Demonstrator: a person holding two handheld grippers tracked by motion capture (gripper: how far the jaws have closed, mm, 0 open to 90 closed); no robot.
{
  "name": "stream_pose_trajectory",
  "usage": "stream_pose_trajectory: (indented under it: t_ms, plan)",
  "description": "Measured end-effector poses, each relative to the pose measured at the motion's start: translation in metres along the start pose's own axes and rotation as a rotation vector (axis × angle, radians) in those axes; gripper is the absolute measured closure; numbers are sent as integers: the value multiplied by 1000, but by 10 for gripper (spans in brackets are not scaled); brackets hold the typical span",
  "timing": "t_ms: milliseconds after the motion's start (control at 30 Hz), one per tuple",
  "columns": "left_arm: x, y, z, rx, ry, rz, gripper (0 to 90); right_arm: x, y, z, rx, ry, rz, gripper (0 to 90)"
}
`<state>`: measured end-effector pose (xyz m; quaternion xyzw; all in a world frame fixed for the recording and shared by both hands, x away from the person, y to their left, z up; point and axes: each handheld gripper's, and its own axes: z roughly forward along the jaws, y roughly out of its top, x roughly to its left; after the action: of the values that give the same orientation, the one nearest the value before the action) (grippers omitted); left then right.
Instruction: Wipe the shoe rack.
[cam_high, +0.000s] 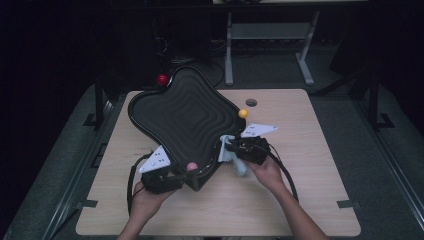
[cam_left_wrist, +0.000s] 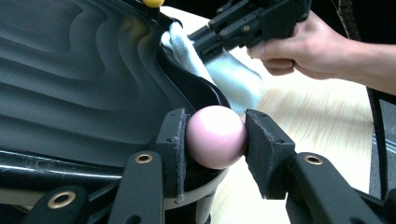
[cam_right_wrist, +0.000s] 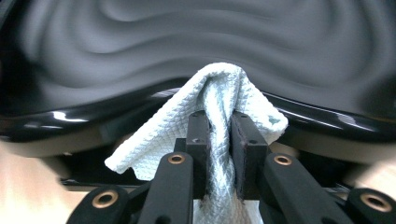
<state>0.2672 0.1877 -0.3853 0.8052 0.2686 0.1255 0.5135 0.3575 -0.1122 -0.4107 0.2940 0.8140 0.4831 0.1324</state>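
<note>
A black, wavy-ribbed tray is tilted up off the wooden table. It has ball knobs at its corners: a red ball at the far corner, a yellow ball at the right and a pink ball at the near one. My left gripper is shut on the pink ball, its pads pressing both sides. My right gripper is shut on a pale blue waffle cloth. It holds the cloth against the tray's right rim.
The person's right hand and the right gripper with the cloth lie across the tray's rim. Cables trail from both grippers over the table. A small round hole is near the table's far edge. A grey frame stands behind the table.
</note>
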Motion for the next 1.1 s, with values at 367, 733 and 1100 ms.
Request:
stream_pose_trajectory:
  t_ms: [367, 733, 1100]
  plan:
    - [0, 0, 0, -3, -1, 5, 602, -5, 1, -3, 10, -18, 1, 786]
    - [0, -1, 0, -6, 0, 4, 603, -8, 0, -4, 27, -22, -18, 786]
    - [-1, -1, -1, -6, -3, 3, 603, -28, 0, -16, 32, -55, 7, 785]
